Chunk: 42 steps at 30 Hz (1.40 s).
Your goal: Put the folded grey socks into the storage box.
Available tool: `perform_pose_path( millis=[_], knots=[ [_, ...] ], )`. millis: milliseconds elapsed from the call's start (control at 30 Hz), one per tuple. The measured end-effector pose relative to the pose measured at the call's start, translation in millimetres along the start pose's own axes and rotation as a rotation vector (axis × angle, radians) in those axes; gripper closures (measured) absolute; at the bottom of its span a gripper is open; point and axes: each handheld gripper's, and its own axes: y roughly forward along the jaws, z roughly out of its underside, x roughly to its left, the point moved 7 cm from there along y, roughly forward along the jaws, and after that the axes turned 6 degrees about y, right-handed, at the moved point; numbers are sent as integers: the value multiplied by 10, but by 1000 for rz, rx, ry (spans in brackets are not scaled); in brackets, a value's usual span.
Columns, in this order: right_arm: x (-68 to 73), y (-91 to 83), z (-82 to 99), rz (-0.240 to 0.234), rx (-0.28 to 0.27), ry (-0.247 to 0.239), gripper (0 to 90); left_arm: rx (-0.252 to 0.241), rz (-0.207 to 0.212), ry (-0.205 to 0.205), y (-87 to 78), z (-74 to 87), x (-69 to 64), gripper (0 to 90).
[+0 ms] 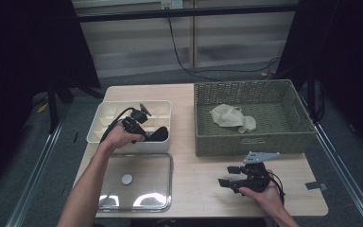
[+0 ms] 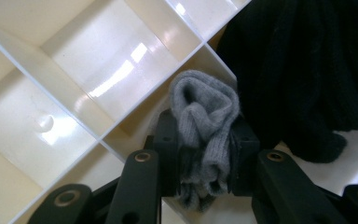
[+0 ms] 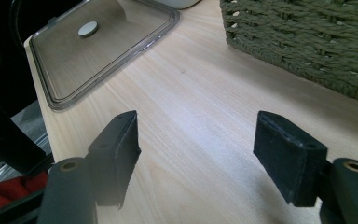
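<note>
High view: your left gripper (image 1: 139,124) hangs over the divided white box (image 1: 105,109); your right gripper (image 1: 236,179) rests released on the table (image 1: 194,184).

Left gripper view: the jaws clench 1 rolled grey sock (image 2: 204,126), long axis running away from them, an empty compartment (image 2: 135,130) just beyond, a black sock (image 2: 303,70) beside it.

Right gripper view: bare table lies between the open jaws; the clear lid (image 3: 98,46) is ahead.

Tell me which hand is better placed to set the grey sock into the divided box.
Left. The left gripper already clamps the grey sock right over the divided box, beside a black sock. The right gripper is open above bare table.
</note>
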Motion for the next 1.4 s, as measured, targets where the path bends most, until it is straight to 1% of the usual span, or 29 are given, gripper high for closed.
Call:
perform_pose_path(
  millis=[33, 67, 100, 167, 233, 300, 367, 500, 533, 600, 633, 667, 700, 767, 833, 900, 967, 1000, 1167, 1200, 1233, 1267, 1300, 1333, 1367, 1400],
  knots=[
    [-6, -1, -2, 0, -2, -1, 308, 6, -11, 1, 9, -4, 2, 706],
    [-11, 1, -2, 1, -3, 0, 306, 14, -16, 13, 14, -6, 2, 706],
    [-12, 3, -1, 1, -2, 1, 306, 14, -21, 7, 22, -9, 1, 707],
    [-1, 5, 4, 1, 3, 3, 306, 16, -19, 11, 25, -7, 1, 707],
    [5, 6, 4, 0, 2, 2, 306, 11, -16, -1, 34, -10, 1, 708],
    [4, 2, 4, 1, 1, 1, 306, 11, -13, 0, 34, -3, 16, 707],
    [0, -3, 1, -2, -2, 2, 306, -2, 6, -18, 39, 1, 24, 707],
    [-17, -1, -2, 2, -4, 10, 304, -2, -1, -17, 38, -7, 23, 700],
    [-18, 3, -3, 2, -3, 10, 304, 1, -4, -11, 32, -9, 20, 695],
    [-14, 7, -4, 0, -2, 12, 304, 0, -24, 9, 20, -12, 10, 680],
    [-12, 8, -3, 0, -1, 11, 304, -5, -31, 12, 12, -13, 1, 672],
    [-12, 7, -3, 0, -1, 12, 304, -13, -28, 16, -3, -12, 2, 661],
    [-16, 5, -4, -1, -2, 13, 304, -25, -26, 8, -15, -6, 8, 647],
    [-21, 3, -1, 0, -4, 15, 304, -41, -23, 13, -38, -5, 7, 629],
    [-19, 1, 1, -2, -4, 14, 304, -42, -34, 26, -57, -9, 3, 612],
    [-17, -1, 0, -3, -4, 15, 304, -43, -27, 24, -83, -7, 0, 599],
    [-20, -7, -1, 0, -5, 18, 304, -58, -18, 24, -119, -7, 2, 577],
    [-26, -8, -1, -1, -7, 18, 304, -59, -12, 34, -139, -4, 7, 566],
    [-33, 2, -4, 3, -4, 21, 305, -108, -6, 27, -208, -15, 7, 480],
    [-33, 7, -8, -1, -7, 17, 305, -118, -8, 17, -225, -15, 11, 468],
    [-30, 7, -9, -1, -6, 18, 305, -128, -6, 18, -240, -13, 13, 452],
    [-30, 7, -9, -1, -6, 20, 306, -145, -10, 0, -249, -15, 9, 439],
    [-36, 8, -12, -1, -7, 17, 306, -140, -5, 13, -269, 1, 23, 433],
    [-43, 9, -14, 0, -8, 20, 306, -155, 0, 2, -275, 6, 28, 423],
    [-49, 10, -16, 0, -8, 22, 306, -172, -3, -3, -288, 13, 40, 408],
    [-52, 11, -17, 0, -8, 22, 306, -198, 7, -13, -301, 14, 40, 390]
  ],
)
